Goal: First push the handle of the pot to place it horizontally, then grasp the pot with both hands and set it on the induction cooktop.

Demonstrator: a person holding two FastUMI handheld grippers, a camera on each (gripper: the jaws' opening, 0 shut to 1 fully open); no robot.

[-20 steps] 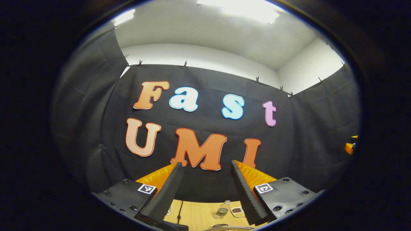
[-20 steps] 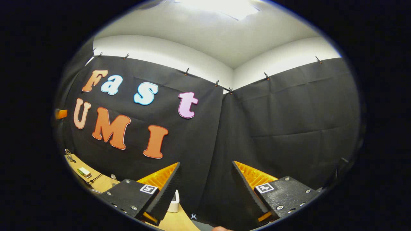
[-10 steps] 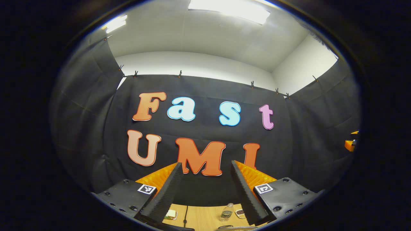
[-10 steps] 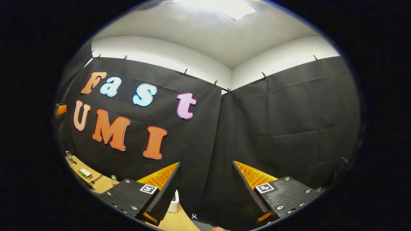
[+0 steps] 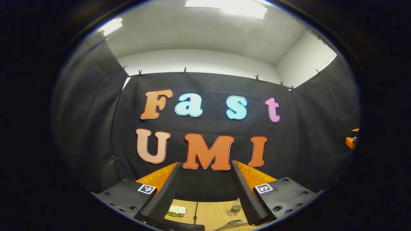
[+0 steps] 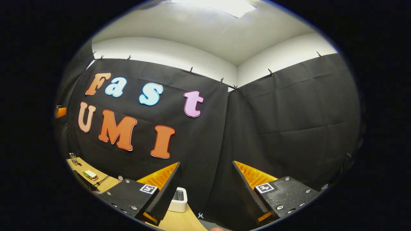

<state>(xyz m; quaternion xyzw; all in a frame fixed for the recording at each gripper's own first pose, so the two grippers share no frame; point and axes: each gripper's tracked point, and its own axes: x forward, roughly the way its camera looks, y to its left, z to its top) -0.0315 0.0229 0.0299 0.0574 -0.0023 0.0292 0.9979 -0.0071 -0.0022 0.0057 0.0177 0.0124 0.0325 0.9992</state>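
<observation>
Both grippers point up at the booth's black wall, well above the table. In the left gripper view my left gripper [image 5: 206, 164] is open with nothing between its fingers. Below it, at the bottom edge, shows a thin curved metal rim [image 5: 226, 225], likely the pot's; the rest of it is hidden. A dark flat slab edge [image 5: 183, 227] beside it may be the cooktop. In the right gripper view my right gripper [image 6: 206, 163] is open and empty too. The other gripper shows as an orange bit at the far edge: the right gripper [image 5: 350, 141] and the left gripper [image 6: 60, 111].
On the wooden table [image 5: 212, 214] stand a small clear bottle [image 5: 235, 209], a flat yellow-green item [image 5: 177, 210] and a black cable [image 5: 195, 213]. In the right gripper view a white box [image 6: 178, 199] stands by the table's end [image 6: 179, 223], near a small item [image 6: 90, 175].
Both views have swung a little to the left, so the wall has slid right. A bit more of the table shows under the left gripper, and more of the white box under the right.
</observation>
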